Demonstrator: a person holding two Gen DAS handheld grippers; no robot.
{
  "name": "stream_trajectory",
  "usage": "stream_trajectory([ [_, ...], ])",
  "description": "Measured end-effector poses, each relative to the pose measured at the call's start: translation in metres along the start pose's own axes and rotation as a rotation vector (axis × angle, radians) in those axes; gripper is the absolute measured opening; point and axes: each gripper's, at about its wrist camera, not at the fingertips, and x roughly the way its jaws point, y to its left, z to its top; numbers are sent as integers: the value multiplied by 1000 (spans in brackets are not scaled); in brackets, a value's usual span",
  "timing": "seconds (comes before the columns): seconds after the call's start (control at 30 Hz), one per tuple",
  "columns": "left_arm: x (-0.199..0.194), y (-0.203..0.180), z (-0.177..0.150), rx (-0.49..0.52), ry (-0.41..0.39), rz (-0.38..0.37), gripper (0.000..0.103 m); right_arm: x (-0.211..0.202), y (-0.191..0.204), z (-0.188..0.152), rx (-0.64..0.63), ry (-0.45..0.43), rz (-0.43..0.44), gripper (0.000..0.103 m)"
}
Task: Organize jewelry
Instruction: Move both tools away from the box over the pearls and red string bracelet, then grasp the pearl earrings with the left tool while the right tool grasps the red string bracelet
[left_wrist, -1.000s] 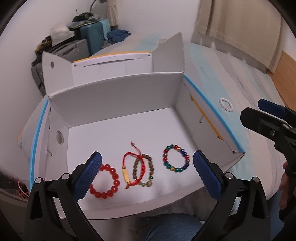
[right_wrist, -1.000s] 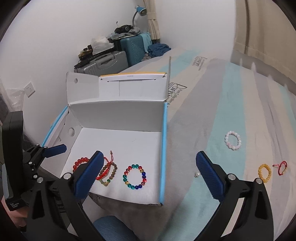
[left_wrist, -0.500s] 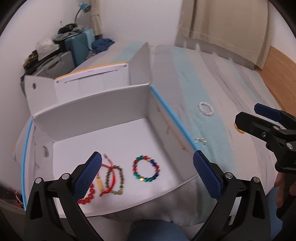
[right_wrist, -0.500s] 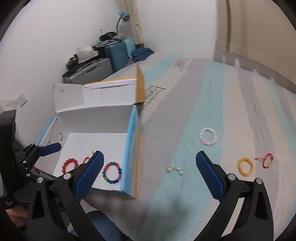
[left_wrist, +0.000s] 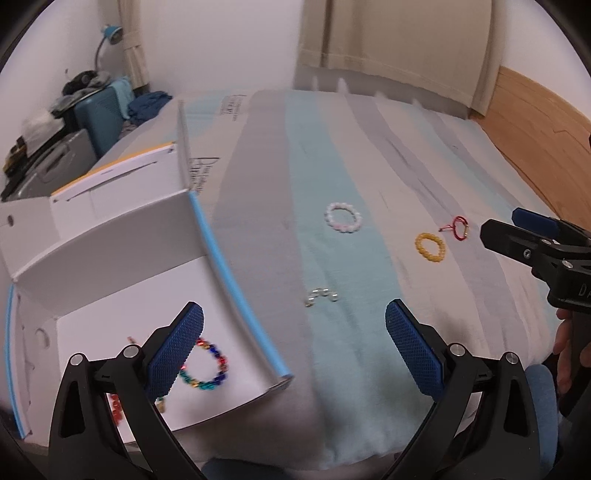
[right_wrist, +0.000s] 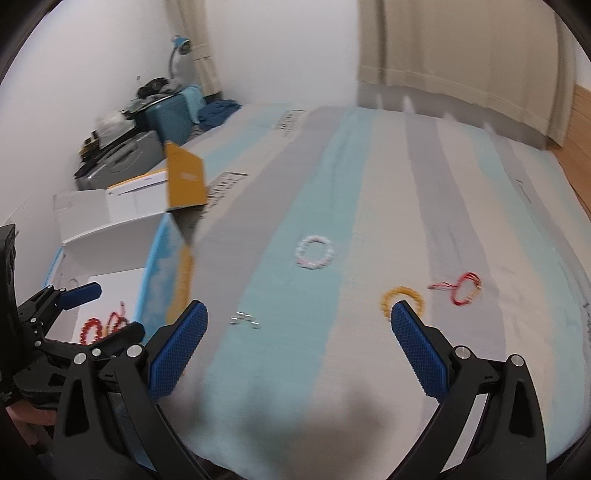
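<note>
Jewelry is seen spread over a striped grey, teal and cream bed cover (left_wrist: 332, 155) and inside an open white cardboard box with blue edges (left_wrist: 236, 291). Both hand-held grippers are held above the near edge of the bed with jaws spread wide and nothing between them: the left hand-held gripper (left_wrist: 294, 345) straddles the box's right wall, and the right hand-held gripper (right_wrist: 299, 341) hangs over the bed further right.

Just behind the left finger pad (left_wrist: 177, 350) of the left hand-held gripper, a multicoloured bead bracelet (left_wrist: 207, 365) lies on the box floor, with a red bead bracelet (right_wrist: 92, 328) further left, partly hidden. A small cluster of silver-coloured beads (left_wrist: 320, 295) rests on the teal stripe, just ahead of the gap between both pairs of fingers. A yellow bead bracelet (right_wrist: 400, 299) sits right at the right fingertip of the right hand-held gripper. A red cord bracelet (right_wrist: 463, 288) lies just beyond it to the right. Further ahead, near the middle, a white bead bracelet (left_wrist: 342, 218) lies alone. Suitcases (right_wrist: 147, 147) are stacked far off to the left.
</note>
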Motion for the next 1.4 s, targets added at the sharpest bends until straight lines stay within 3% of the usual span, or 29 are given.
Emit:
stream_trajectory([
  [0.27, 28, -41, 10, 44, 22, -39, 97, 0, -61, -6, 69, 18, -75, 96],
  [0.57, 72, -63, 6, 29, 68, -49, 97, 18, -116, -4, 101, 61, -154, 96],
  [1.1, 144, -53, -1, -9, 120, -24, 97, 87, -190, 1, 157, 169, -197, 96],
  [1.4, 180, -43, -5, -5, 160, -4, 97, 150, -230, 12, 199, 274, -182, 96],
])
